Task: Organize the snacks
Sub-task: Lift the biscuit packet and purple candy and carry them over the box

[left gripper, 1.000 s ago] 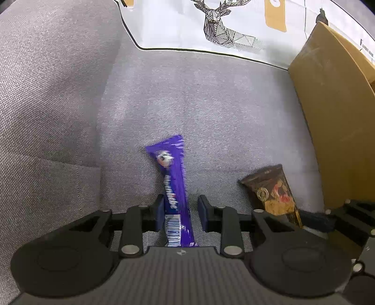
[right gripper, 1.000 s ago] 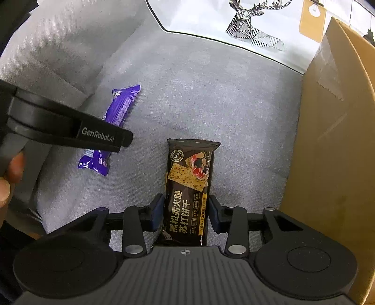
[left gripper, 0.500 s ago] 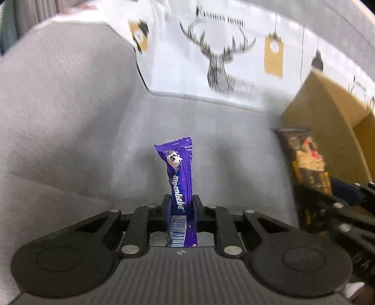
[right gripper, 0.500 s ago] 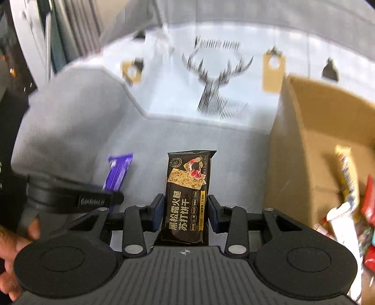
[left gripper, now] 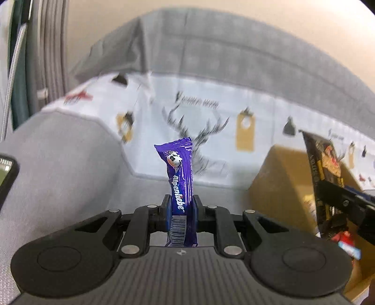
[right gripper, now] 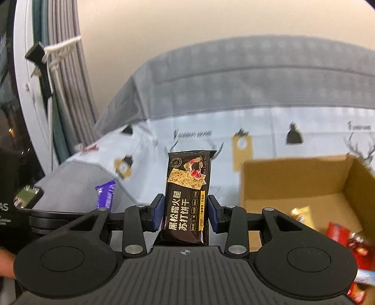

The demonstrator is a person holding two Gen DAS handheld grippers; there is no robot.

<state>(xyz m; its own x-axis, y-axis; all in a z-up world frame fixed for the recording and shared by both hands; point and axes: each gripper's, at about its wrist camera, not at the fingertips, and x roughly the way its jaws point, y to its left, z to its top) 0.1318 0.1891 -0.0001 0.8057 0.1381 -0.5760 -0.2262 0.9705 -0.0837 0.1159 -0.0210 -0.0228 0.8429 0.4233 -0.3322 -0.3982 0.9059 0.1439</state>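
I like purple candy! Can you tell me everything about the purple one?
The purple candy stick is a long, slim, shiny wrapper with a crimped top, a cartoon cow face, white "Alpenliebe" lettering and a barcode at the bottom. It stands upright, pinched at its lower part by the left gripper, touching nothing else.

The grey sofa (right gripper: 246, 77) fills most of what I see, its backrest curving under a plain beige wall (right gripper: 187, 21). Draped over the sofa, below the backrest, lies a white cloth (right gripper: 269, 131) printed with line-drawn deer heads, mustard tags and small black shapes. Left of the sofa hang grey curtains (right gripper: 70, 93), gathered by a white cord, with a dark green panel beside them. The sofa's rounded grey armrest (left gripper: 58, 152) sits just below the cloth's left edge.
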